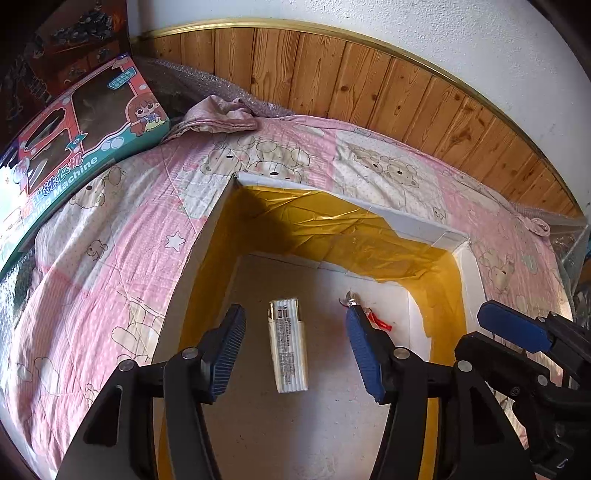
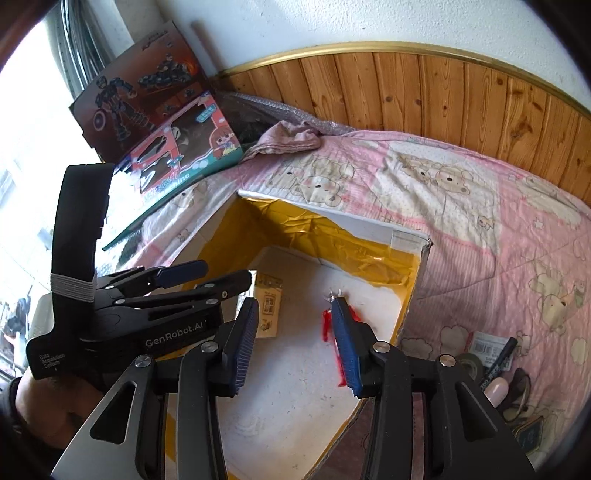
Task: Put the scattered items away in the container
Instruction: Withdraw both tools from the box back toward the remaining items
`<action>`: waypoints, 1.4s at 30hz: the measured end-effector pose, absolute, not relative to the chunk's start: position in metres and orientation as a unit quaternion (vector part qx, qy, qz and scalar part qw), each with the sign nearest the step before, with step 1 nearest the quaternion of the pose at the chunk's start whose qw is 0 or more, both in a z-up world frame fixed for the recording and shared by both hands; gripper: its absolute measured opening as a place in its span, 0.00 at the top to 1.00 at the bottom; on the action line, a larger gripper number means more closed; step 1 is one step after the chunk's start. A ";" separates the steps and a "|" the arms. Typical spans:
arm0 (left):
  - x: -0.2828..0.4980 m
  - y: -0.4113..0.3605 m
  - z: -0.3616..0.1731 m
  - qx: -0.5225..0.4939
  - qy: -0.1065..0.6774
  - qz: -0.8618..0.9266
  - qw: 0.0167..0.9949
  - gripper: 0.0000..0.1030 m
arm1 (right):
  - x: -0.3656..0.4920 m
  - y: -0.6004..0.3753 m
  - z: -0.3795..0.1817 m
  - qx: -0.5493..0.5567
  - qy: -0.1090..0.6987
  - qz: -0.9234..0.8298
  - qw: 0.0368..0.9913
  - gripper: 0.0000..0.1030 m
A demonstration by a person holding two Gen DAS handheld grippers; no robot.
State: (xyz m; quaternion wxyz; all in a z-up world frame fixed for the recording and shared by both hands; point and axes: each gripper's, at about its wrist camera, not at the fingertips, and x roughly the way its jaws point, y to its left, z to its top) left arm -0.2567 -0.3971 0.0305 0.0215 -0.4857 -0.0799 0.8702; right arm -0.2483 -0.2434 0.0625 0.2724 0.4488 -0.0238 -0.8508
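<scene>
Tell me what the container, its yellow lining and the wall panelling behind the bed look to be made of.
Container: probably white foam board; thick, matte, slightly crumbly walls and a grainy floor. 
Yellow lining: glossy plastic tape or film, judging by its creases and bright glare. 
Wall panelling: varnished wooden planks with visible knots and grain, capped by a shiny gold-coloured trim whose material I cannot tell.

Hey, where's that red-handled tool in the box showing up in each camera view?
Left wrist view: the red-handled tool lies on the box floor at centre right, partly hidden behind the left gripper's right-hand finger.
Right wrist view: the tool sits near centre, partly behind the right gripper's right-hand finger.
Shared landmark: the white rectangular pack, lying to the tool's left in both.
</scene>
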 end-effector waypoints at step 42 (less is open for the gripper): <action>-0.060 -0.348 0.102 -0.419 -0.057 0.904 0.061 0.43 | -0.056 -0.197 0.080 0.410 -0.074 -0.847 0.330 0.58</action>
